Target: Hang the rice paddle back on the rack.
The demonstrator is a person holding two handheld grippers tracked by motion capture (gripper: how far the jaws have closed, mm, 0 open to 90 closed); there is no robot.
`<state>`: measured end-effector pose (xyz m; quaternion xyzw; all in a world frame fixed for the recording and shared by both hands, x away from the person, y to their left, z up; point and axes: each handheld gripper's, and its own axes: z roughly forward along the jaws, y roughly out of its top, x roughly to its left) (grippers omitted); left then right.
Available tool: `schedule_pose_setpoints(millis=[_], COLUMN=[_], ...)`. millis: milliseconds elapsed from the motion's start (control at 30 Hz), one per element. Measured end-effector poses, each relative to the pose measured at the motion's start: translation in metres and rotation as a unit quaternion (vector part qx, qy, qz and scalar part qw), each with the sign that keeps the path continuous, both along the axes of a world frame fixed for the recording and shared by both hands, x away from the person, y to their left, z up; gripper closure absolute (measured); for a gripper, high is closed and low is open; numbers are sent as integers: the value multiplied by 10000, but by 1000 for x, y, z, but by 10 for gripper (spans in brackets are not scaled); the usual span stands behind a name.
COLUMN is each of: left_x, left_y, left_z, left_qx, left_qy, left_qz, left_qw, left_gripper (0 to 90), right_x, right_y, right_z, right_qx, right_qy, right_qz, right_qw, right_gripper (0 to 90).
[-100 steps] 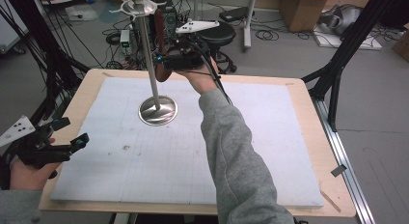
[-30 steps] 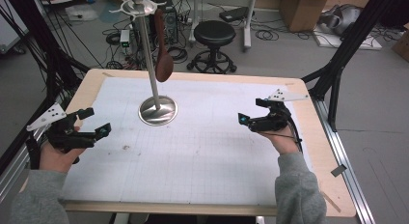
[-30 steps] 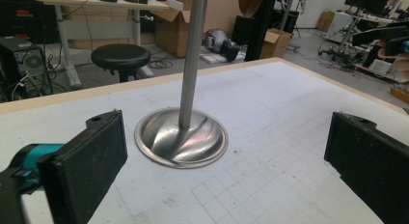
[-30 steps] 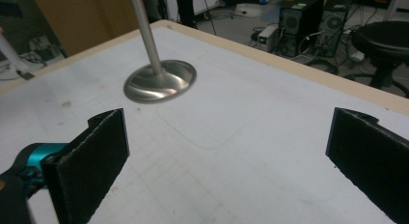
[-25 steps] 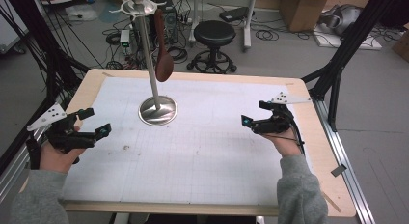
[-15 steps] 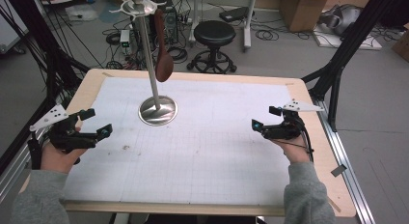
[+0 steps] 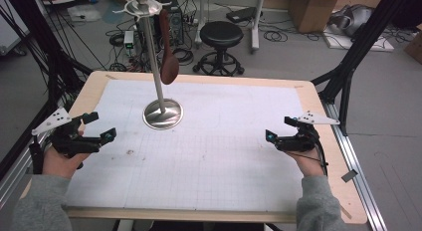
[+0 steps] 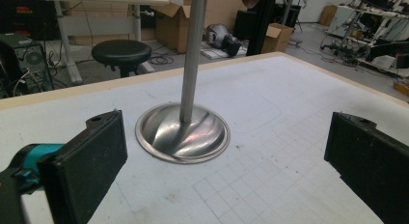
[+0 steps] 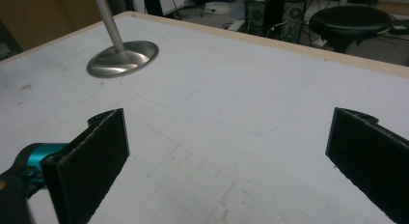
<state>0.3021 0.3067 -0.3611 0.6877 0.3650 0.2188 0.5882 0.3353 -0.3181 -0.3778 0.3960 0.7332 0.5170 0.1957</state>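
The right gripper (image 7: 279, 136) now sits withdrawn at the worktop's (image 7: 224, 156) right side, leaving a brown spoon (image 7: 168, 65) hanging on the stand (image 7: 162, 113).

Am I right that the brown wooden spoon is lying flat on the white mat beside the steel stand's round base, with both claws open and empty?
Not quite: the brown wooden spoon hangs from the top of the tall steel stand, off the white gridded mat, as the high view shows. The rest holds: the left claw and right claw are open and empty.
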Motion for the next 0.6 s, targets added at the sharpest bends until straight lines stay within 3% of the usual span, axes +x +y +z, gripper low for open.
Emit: schedule_pose_setpoints(millis=[133, 267, 333, 600], left_x=[0, 2, 2, 1], left_y=[0, -1, -2, -7], left_z=[-1, -4, -4, -1], left_qx=[0, 21, -1, 29], left_qy=[17, 62, 72, 8], left_qz=[17, 29, 24, -85], left_qw=[10000, 10000, 10000, 10000], left_gripper=[17, 17, 17, 17], right_x=[-8, -16, -19, -24], right_y=[-7, -17, -21, -26], right_z=[-10, -21, -25, -28], right_qx=[56, 269, 220, 471], right_qy=[0, -8, -6, 30], right_qz=[-150, -290, -399, -486], right_qw=[9999, 9992, 9990, 9977], right_gripper=[0, 1, 1, 1])
